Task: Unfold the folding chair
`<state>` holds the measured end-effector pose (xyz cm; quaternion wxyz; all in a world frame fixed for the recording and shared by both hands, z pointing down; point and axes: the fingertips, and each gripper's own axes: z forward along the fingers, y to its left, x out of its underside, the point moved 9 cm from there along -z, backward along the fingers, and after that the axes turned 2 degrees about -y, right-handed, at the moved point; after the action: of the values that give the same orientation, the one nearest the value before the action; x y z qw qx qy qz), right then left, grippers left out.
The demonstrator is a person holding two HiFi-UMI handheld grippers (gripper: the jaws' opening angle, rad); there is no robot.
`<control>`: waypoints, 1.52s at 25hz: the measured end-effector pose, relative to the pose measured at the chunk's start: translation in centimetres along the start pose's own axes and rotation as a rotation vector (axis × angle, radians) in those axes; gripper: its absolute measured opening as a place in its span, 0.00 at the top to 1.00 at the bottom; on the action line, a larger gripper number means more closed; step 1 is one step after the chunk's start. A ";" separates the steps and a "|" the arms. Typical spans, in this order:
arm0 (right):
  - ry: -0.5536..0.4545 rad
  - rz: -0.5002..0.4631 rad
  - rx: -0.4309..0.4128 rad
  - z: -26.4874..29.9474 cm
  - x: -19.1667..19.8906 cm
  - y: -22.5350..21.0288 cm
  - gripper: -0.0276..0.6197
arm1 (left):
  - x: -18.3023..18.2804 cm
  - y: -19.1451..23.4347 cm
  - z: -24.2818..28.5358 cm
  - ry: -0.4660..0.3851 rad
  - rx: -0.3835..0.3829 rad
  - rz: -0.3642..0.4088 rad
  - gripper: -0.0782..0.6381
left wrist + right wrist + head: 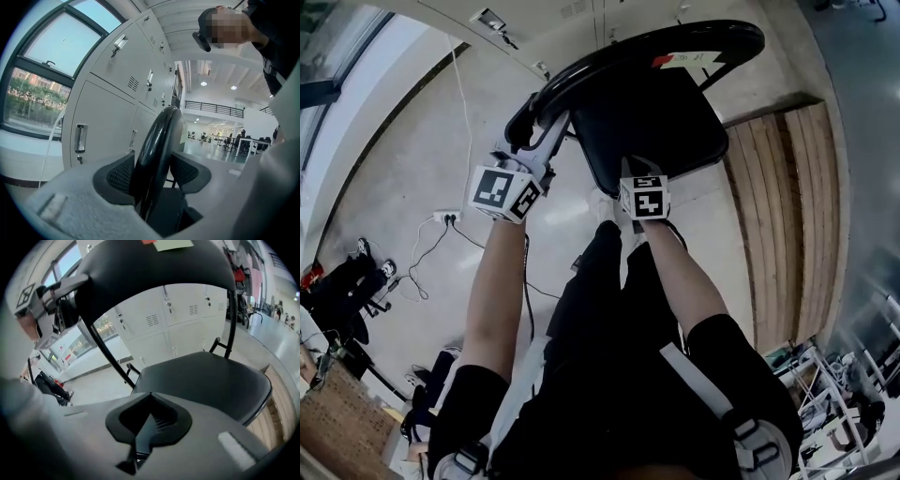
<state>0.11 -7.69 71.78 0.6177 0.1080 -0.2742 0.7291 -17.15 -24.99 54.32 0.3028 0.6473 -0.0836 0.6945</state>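
Jaws of the left gripper are pinching the top rim of the folding chair's backrest; both ribbed pads are pressing on the black rim, one from each side. Jaws of the right gripper are pressed together with nothing between them, hanging just above the front edge of the seat and apparently not touching it.

In the head view the left gripper is gripping the left end of the backrest, while the right gripper is pointing down at the seat. The chair is standing on the floor, in front of the lockers.

With the seat lying roughly level, the unfolding looks almost complete. The next move probably calls for pressing the seat fully home, then releasing the backrest.
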 end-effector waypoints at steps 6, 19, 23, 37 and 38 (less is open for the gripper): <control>0.115 -0.151 0.055 2.5 2.6 2.2 0.95 | 0.1 1.1 0.4 0.002 0.064 -0.038 0.56; 0.113 -0.234 0.018 6.4 3.0 2.0 0.95 | 0.3 7.7 3.8 -0.033 0.005 -0.010 0.58; 0.110 -0.218 -0.001 7.5 3.1 1.2 0.95 | 0.5 10.0 4.5 -0.010 0.008 -0.012 0.60; 0.146 -0.069 0.007 10.1 6.8 -1.8 0.96 | 3.6 14.1 7.2 0.042 0.004 -0.059 0.62; 0.154 -0.082 0.005 10.3 7.0 -1.7 0.95 | 3.7 14.4 7.3 0.040 0.004 -0.062 0.62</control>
<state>-1.61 -7.13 84.27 0.6661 0.0643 -0.2193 0.7100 -18.48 -39.07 62.91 0.3243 0.6361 -0.0559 0.6979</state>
